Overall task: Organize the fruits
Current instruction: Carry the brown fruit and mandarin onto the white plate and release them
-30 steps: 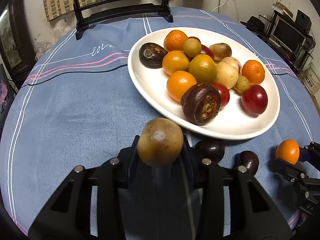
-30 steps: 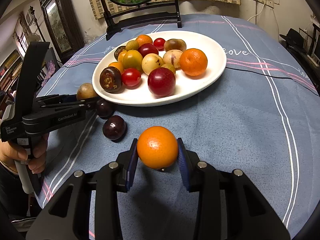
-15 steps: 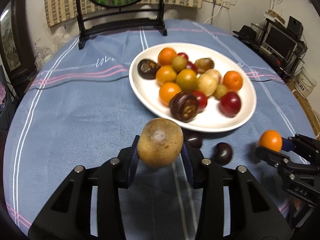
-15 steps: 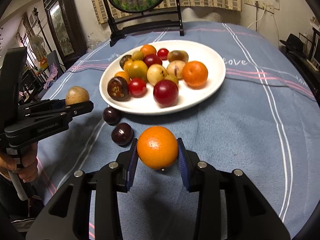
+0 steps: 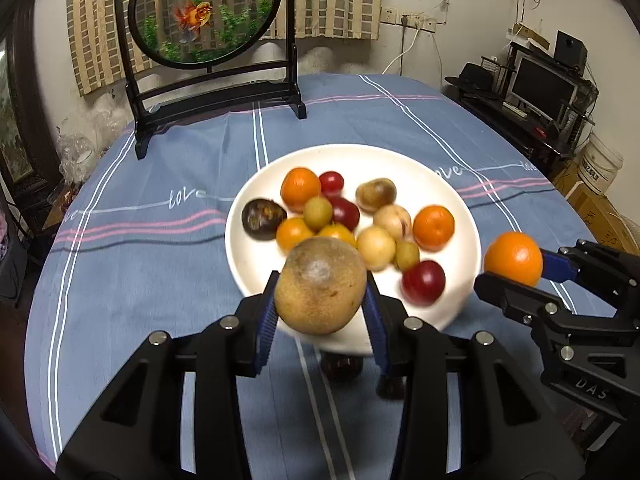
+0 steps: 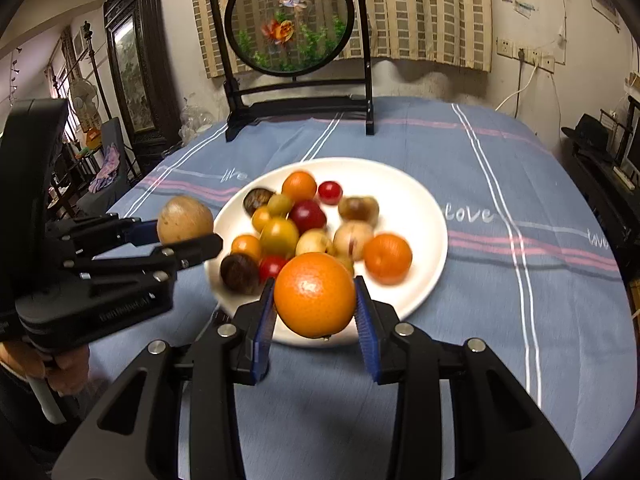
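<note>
My left gripper (image 5: 320, 312) is shut on a round brown fruit (image 5: 320, 285), held in the air over the near rim of the white plate (image 5: 248, 264). My right gripper (image 6: 316, 320) is shut on an orange (image 6: 315, 294), also lifted above the plate's (image 6: 432, 240) near edge. The plate carries several fruits: oranges, red plums, yellow and dark purple ones. Each gripper shows in the other's view, the right gripper (image 5: 520, 276) at the right with its orange (image 5: 513, 258), the left gripper (image 6: 176, 236) at the left with the brown fruit (image 6: 185, 219).
Two dark purple fruits (image 5: 340, 366) lie on the blue striped tablecloth (image 5: 160, 280) just before the plate, partly hidden by my left fingers. A black-framed round goldfish screen (image 5: 204, 12) stands at the table's far edge. A hand (image 6: 60, 368) grips the left handle.
Both grippers have risen with their fruits, so the plate now sits lower and farther off in both views. The two dark fruits have slipped behind the left fingers.
</note>
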Action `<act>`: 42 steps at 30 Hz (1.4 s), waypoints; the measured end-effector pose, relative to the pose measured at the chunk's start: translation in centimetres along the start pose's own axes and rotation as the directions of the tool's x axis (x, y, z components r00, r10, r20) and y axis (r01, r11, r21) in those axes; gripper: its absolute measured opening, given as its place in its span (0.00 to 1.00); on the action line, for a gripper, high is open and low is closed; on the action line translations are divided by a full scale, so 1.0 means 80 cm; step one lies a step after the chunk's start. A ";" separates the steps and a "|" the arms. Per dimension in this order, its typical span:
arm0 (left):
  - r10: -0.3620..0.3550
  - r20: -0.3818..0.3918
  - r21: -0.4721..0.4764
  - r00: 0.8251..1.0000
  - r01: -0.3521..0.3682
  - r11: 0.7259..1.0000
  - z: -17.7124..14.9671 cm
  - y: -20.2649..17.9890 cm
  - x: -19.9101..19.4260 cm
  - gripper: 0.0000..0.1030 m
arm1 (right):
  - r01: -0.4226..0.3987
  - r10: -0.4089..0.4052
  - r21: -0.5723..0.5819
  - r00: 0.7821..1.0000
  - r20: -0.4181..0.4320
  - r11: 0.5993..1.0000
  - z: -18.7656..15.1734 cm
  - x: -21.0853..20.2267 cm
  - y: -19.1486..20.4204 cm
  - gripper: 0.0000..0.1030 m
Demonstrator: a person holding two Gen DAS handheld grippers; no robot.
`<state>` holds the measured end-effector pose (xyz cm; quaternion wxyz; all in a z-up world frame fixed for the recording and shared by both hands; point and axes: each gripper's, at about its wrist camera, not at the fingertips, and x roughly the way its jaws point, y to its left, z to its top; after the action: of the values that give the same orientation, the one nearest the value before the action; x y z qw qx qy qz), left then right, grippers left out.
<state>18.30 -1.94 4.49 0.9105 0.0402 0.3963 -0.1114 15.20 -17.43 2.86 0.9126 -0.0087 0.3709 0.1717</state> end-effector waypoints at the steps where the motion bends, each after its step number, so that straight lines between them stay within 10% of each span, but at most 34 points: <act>1: 0.003 -0.004 -0.002 1.000 -0.003 1.000 0.005 0.000 0.006 0.39 | 0.003 -0.003 -0.001 1.000 0.001 1.000 0.007 0.006 -0.002 0.37; 27: 0.035 -0.074 -0.069 0.997 -0.040 0.997 0.059 0.021 0.102 0.40 | 0.056 -0.049 0.071 0.994 -0.101 0.996 0.056 0.123 -0.039 0.48; 42: 0.052 -0.012 -0.084 0.999 -0.053 0.995 0.050 0.021 0.061 0.74 | 0.046 -0.040 0.111 0.998 -0.054 0.993 0.039 0.076 -0.043 0.55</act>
<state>24.75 -1.82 3.63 0.9121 0.0126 0.4038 -0.0703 22.48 -18.33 0.60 0.9053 0.0302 0.4031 0.1308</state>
